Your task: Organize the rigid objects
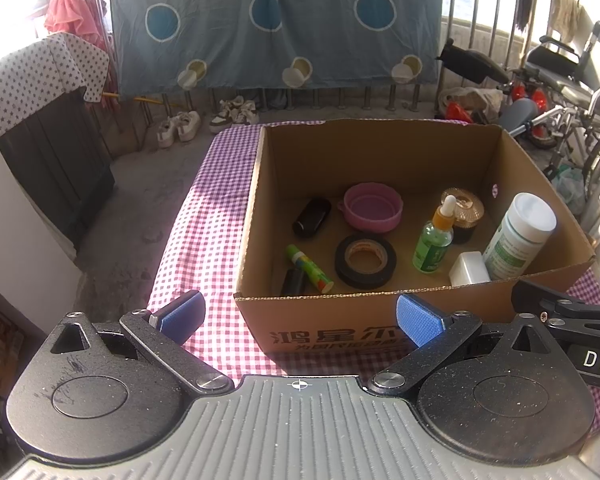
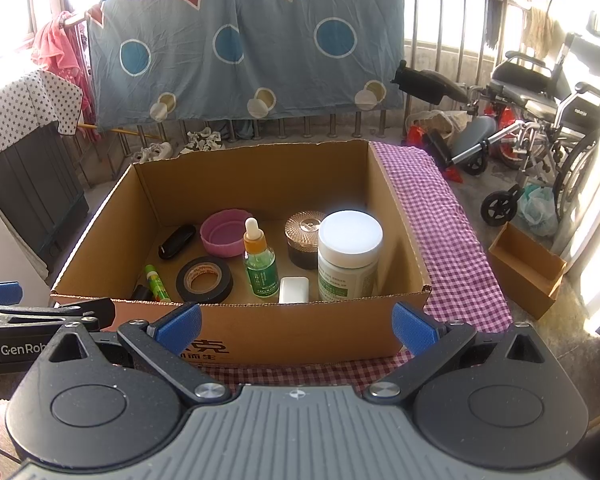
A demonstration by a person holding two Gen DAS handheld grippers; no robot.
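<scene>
An open cardboard box [image 1: 380,152] [image 2: 260,328] stands on a checked cloth. Inside lie a pink bowl [image 1: 374,207] [image 2: 225,236], a black tape roll [image 1: 365,258] [image 2: 204,279], a green dropper bottle [image 1: 434,240] [image 2: 260,266], a large white-capped bottle [image 1: 518,236] [image 2: 349,256], a small white box [image 1: 469,269] [image 2: 294,290], a brown jar [image 1: 464,210] [image 2: 305,240], a black case [image 1: 311,217] [image 2: 177,241] and a green glue stick [image 1: 310,268] [image 2: 156,282]. My left gripper [image 1: 298,318] and right gripper [image 2: 296,326] are open and empty, in front of the box's near wall.
The checked cloth [image 1: 204,240] [image 2: 452,240] covers the table. A hanging blue sheet [image 1: 276,20] and railing stand behind. A wheelchair [image 2: 548,120] and a small cardboard box [image 2: 526,268] are on the floor to the right. A cabinet [image 1: 52,160] stands left.
</scene>
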